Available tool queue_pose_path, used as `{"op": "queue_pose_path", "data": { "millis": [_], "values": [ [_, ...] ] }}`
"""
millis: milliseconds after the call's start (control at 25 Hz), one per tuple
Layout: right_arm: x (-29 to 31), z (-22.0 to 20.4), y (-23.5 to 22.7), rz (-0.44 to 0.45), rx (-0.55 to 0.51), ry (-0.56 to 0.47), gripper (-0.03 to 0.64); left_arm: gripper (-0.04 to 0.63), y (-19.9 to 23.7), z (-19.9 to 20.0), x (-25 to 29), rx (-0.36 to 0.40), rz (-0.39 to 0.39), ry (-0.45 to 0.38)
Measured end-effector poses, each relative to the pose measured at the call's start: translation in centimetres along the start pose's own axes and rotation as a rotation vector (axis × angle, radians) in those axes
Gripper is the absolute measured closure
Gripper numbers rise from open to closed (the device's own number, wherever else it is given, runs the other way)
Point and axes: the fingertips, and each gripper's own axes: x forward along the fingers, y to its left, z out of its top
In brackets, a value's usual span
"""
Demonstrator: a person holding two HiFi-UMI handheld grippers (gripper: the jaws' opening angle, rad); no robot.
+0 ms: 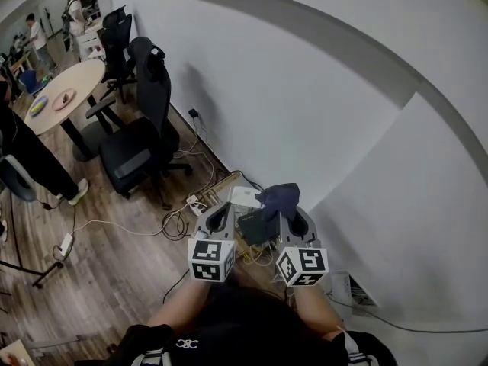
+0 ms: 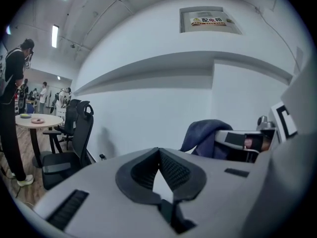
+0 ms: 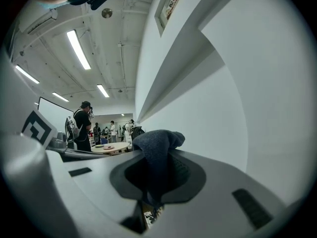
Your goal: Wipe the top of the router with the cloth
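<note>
At the upper left of the head view stand a round worktop [image 1: 65, 90] and black chairs [image 1: 141, 139], with people further off. Loose cables [image 1: 179, 223] trail over the wood floor [image 1: 114, 258] toward the lower centre.

The left gripper [image 1: 219, 213] is held at lower centre. In its own view the fingers [image 2: 173, 170] are clenched tip to tip with nothing between them, only pale wall showing through the gap.

Just right of it, between the two grippers, a dark box lies on the floor against the wall: I take this to be the router [image 1: 255, 226]. It is small and partly covered, so its long axis and surface cannot be read. A flat white box [image 1: 244, 197] lies just beyond it and might be the router instead.

At the right, the right gripper [image 1: 293, 218] has its fingers clamped on the cloth [image 1: 278, 197], a dark blue, soft, bunched fabric that bulges above the tips and hangs down between them in the right gripper view [image 3: 157, 148].

Both gripper views look level at the wall and show no router, so it seems to lie below and a little ahead of the fingers. The cloth sits toward the router's upper right side in the head view, and the right gripper looks the nearer one. The wipe would call for lowering the cloth onto the top; no contact is evident yet.
</note>
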Motion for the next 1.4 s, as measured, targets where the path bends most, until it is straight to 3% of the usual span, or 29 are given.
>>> {"op": "queue_pose_path", "data": {
  "millis": [360,720,1080,1400],
  "values": [
    [9.2,0.5,-0.2,-0.048,-0.049,0.054,0.589,0.594,6.8,1.3,7.2,-0.042,-0.04,0.035],
    [13.7,-2.7,-2.3,-0.078,-0.073,0.163,0.589,0.594,9.5,-0.4,12.5,-0.066,-0.066,0.108],
    [14.1,-7.1,-4.4,0.025,-0.113,0.306,0.589,0.594,9.9,-3.5,13.7,-0.131,0.038,0.172],
    [14.8,-11.5,-5.6,0.096,-0.069,0.41,0.589,0.594,8.2,-7.9,14.2,-0.154,0.075,0.261]
  ]
}}
